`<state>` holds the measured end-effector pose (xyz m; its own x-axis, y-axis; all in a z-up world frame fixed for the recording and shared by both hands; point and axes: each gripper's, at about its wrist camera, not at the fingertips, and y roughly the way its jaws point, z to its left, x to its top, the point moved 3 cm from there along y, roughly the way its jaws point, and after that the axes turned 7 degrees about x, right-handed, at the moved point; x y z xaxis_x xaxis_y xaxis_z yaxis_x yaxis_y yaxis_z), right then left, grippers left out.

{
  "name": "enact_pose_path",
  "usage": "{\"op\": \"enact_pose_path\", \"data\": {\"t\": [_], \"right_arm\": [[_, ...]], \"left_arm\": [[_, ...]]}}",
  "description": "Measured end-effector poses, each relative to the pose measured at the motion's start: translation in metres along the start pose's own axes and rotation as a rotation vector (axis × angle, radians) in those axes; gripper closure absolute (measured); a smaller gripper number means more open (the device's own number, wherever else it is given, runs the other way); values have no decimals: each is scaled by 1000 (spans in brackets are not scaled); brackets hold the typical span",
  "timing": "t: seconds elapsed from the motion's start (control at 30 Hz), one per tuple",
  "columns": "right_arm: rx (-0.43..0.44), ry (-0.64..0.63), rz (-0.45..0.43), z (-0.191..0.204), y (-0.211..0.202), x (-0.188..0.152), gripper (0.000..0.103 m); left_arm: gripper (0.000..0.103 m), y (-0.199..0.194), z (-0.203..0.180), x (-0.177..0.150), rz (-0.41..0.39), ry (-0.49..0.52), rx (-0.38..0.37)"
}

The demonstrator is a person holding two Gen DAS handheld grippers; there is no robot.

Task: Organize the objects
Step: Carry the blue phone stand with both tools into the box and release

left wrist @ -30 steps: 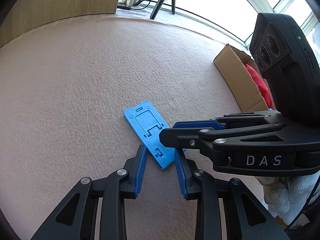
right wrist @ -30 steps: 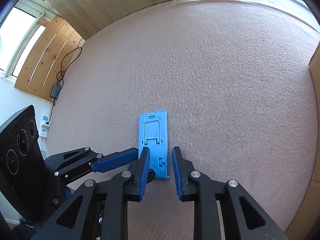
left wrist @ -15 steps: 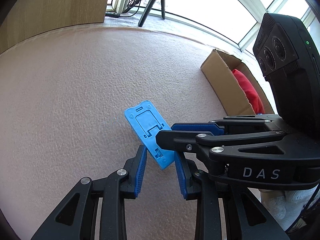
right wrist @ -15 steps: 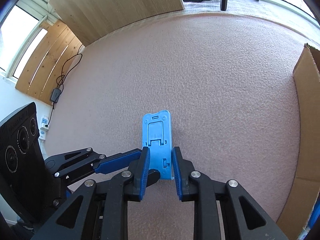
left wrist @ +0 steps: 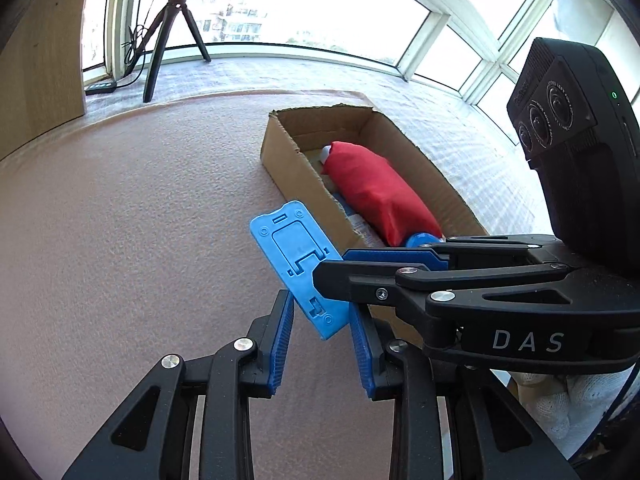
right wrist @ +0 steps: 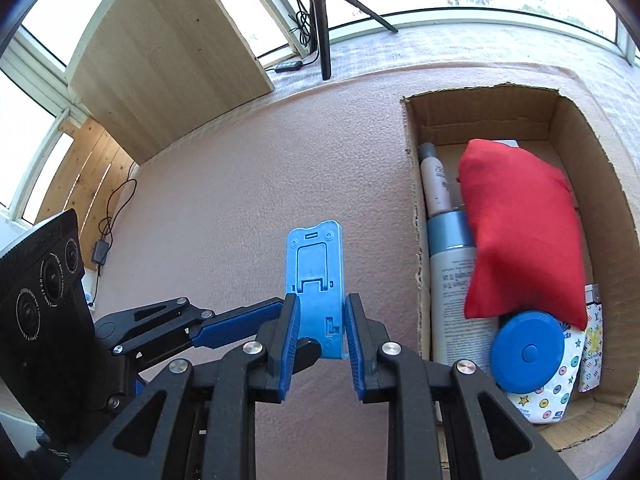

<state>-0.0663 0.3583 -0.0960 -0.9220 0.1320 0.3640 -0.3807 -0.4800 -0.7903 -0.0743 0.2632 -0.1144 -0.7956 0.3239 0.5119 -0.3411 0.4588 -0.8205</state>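
Holding nothing, the left gripper (left wrist: 320, 340) hangs with jaws apart left of the box (right wrist: 412, 200). Right gripper (right wrist: 318, 332) jaws pinch the blue stand (right wrist: 316, 264), lifted off the surface (right wrist: 240, 184) beside the box. Inside, a red bag (right wrist: 520, 232), bottles (right wrist: 448, 272) and blue lid (right wrist: 526, 352) crowd the room; dropping the stand in remains.

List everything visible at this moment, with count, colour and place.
phone stand: 1, blue, held over the mat
cardboard box: 1, brown, on the mat's right
pouch: 1, red, in the box
bottles: 2, beige and grey, along the box's left wall
round lid: 1, blue, near end of the box
tripod: 1, black, by the window
right gripper: black and blue, shut on the phone stand
left gripper: open, beside the stand
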Motion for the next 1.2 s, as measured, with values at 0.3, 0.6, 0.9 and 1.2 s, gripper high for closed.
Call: {"op": "enact_pose_path", "data": {"t": [0.3,0.6,0.9,1.2], "right_arm": [[-35,95,-51,-52,-45,-21,82],[-75,116,-87,-74,-66,-27,82],[-80,88,-86,-66,-64,-28,80],[-108,-5,-95,-28,-49,-18,60]], "left_arm": [[72,20,-68,10,25,99,-78],[72,25,-94,13,29,118,-83],[72,15,-74,11,21,77,-40],[56,-17,-18,3,-11,-28,62]]}}
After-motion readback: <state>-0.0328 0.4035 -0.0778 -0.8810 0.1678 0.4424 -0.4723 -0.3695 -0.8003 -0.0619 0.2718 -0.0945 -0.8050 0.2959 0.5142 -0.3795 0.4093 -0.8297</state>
